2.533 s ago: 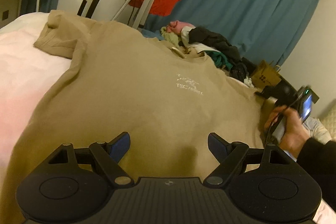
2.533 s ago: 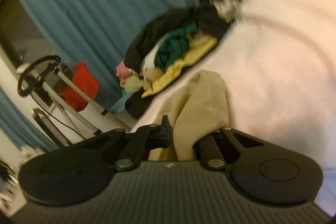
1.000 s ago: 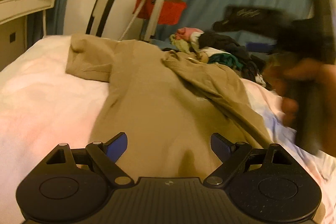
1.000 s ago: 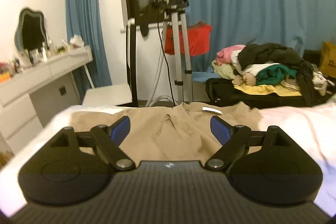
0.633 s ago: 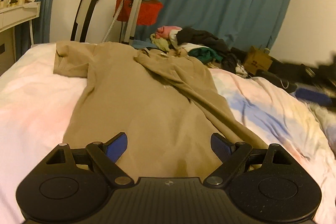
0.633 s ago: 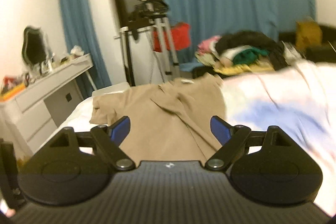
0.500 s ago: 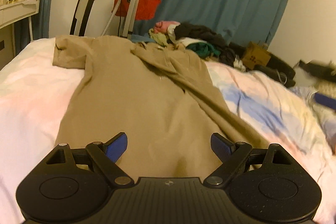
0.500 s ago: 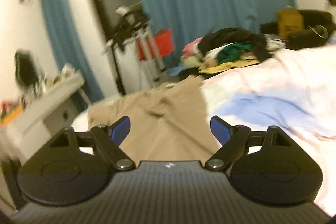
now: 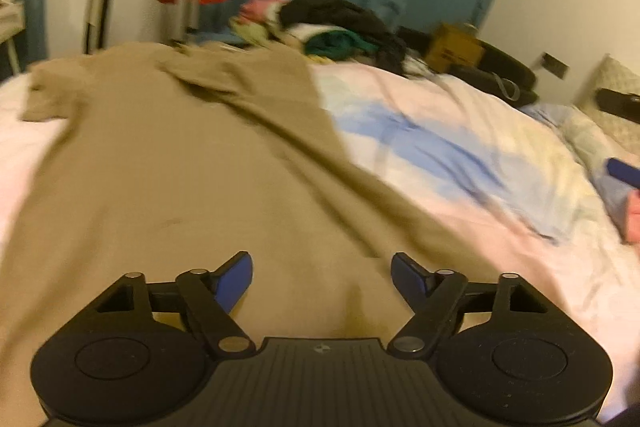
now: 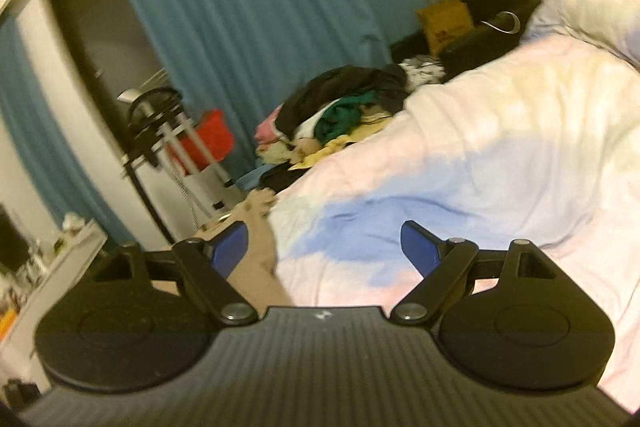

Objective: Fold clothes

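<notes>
Tan shirt (image 9: 168,163) beneath level, wide-open left gripper (image 9: 322,275)

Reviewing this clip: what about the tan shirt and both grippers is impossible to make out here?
- Tan shirt hem, left wrist view: hidden behind the open left gripper.
- Chest print, left wrist view: lost to motion blur.
- Shirt in the right wrist view: only a strip shows beside the open right gripper.
- Right gripper in the left wrist view: cut off by the right edge and blurred.

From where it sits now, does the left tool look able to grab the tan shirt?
Probably yes. The left tool is open, with the tan shirt spread on the bed right beneath its fingers, and nothing lies between them.
</notes>
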### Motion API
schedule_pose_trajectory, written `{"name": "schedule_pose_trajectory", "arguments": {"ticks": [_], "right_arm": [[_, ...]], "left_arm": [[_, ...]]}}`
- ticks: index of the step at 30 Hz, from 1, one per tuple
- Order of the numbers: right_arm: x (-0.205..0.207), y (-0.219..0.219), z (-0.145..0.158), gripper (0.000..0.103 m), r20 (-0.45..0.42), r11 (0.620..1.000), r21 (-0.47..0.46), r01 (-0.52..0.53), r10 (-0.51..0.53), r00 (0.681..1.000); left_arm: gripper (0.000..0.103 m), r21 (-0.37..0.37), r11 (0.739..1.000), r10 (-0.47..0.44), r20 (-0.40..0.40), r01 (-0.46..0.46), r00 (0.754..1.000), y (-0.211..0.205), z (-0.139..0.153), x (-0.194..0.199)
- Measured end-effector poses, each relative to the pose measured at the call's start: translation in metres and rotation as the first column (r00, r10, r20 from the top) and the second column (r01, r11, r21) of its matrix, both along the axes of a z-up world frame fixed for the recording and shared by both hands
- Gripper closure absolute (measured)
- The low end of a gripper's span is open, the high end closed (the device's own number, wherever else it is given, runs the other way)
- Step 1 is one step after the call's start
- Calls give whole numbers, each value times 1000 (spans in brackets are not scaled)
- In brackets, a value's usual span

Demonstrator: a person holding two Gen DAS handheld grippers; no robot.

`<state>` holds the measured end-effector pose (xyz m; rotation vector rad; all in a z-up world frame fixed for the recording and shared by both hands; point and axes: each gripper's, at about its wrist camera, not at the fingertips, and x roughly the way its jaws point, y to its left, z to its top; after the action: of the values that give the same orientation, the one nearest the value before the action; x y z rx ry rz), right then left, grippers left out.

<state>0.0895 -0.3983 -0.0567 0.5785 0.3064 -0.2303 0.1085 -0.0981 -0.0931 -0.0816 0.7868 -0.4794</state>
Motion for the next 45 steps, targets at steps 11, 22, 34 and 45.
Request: {"name": "schedule_pose_trajectory", "arguments": {"ticks": [11, 22, 34, 45], "right_arm": [[-15, -32, -15, 18, 30, 973, -7, 232, -231, 972], [8, -26, -30, 18, -34, 987, 3, 158, -158, 987], [10, -2, -24, 18, -61, 997, -10, 75, -75, 995], [27, 47, -26, 18, -144, 991, -84, -106, 93, 985]], "left_arm": [[35, -11, 999, -34, -231, 33, 972, -129, -32, 38], [99, -75, 992, 66, -364, -100, 929, -97, -37, 57], [99, -360, 923, -2, -355, -135, 935, 66, 1, 27], [57, -329, 925, 11, -475, -189, 880, 114, -67, 35]]}}
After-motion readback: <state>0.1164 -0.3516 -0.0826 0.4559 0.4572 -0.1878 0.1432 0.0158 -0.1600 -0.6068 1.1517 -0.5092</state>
